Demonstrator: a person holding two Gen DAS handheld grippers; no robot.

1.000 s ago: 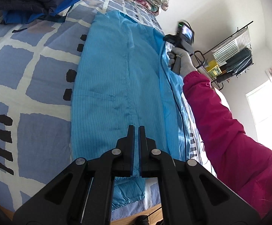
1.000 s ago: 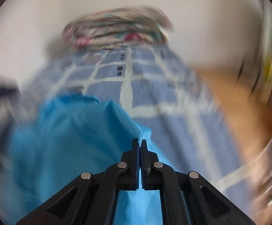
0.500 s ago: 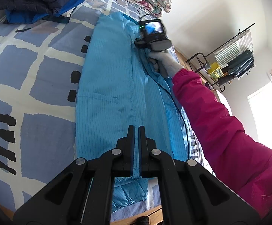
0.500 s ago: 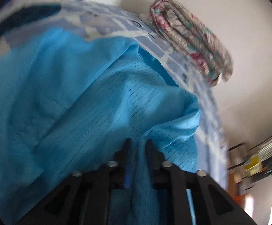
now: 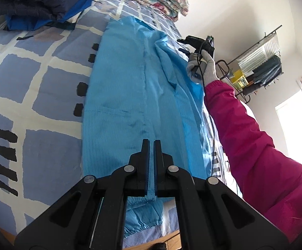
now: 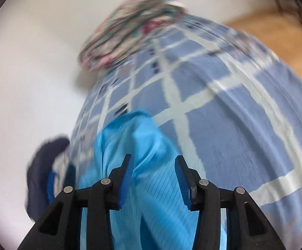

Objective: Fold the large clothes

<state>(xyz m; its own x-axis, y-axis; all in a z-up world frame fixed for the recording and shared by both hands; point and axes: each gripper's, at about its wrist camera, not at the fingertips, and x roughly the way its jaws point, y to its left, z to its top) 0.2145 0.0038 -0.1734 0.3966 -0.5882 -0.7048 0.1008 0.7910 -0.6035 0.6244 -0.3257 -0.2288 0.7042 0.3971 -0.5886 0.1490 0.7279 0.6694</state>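
Garment (image 5: 130, 95): light blue, pinstriped, lying lengthwise down the middle of the frame on the bed (image 5: 36, 87), its elastic cuff hanging at the lower centre near the wooden edge; the right-hand side is lying doubled over toward the middle seam, which reads as a lengthwise fold partly made. Left gripper (image 5: 151, 143): sitting at the lower centre over the seam, fingers nearly together with only a thin slit between them; whether cloth is pinched in that slit cannot be told, though it is probably pinning the lower end so the fabric is not sliding. Right gripper (image 6: 154, 162): fingers standing wide apart, gripping nothing, with a raised blue fold lying between and under them; in the left view it is appearing at the upper right, held by a gloved hand (image 5: 202, 68) beside the garment's far right edge, seemingly placed there for letting go of or taking that edge. Bed cover: blue checks with white bands, serving as the folding surface. Dark clothes (image 5: 42, 2): piled at the upper left, apart from the garment. Floral bedding (image 5: 155, 0): rolled at the top centre against the wall. Rack (image 5: 259, 62): standing at the upper right, off the bed.
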